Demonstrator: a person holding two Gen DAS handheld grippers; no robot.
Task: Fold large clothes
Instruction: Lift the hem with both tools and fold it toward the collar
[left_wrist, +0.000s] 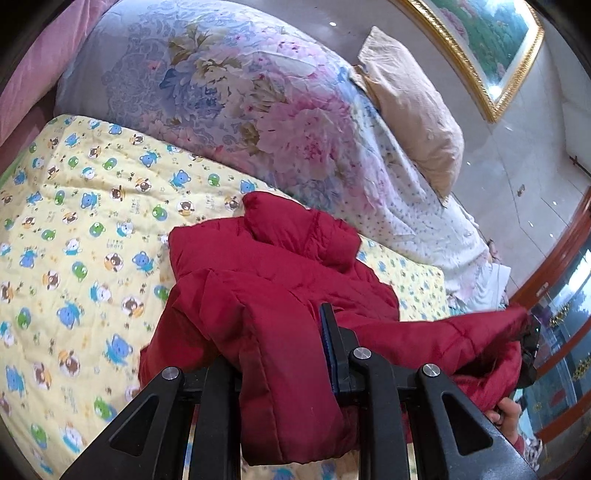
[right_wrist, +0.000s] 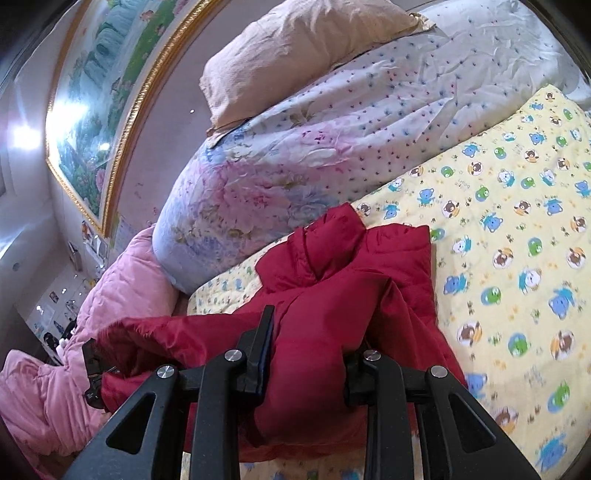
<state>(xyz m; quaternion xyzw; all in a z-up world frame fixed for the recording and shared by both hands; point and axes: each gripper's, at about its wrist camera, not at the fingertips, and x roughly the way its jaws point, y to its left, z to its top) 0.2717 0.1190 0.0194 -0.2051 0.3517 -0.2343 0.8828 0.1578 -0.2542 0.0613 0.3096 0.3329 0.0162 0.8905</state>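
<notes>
We judge the fold about midway: the red padded jacket (left_wrist: 280, 295) is already doubled on the bed, its collar end lying on the yellow bear-print quilt (left_wrist: 74, 206) toward the head of the bed, while the near hem is lifted off it. Our left gripper (left_wrist: 288, 350) and right gripper (right_wrist: 314, 354) each have their fingers clenched on a bunch of that hem, so laying it over the collar end and smoothing are probably what is left. Beyond the quilt lie a rolled floral duvet (left_wrist: 236, 88) and a beige pillow (right_wrist: 295, 48) at the head edge, a pink blanket (right_wrist: 110, 295) alongside, and a gold-framed painting (right_wrist: 110, 92) on the wall.
</notes>
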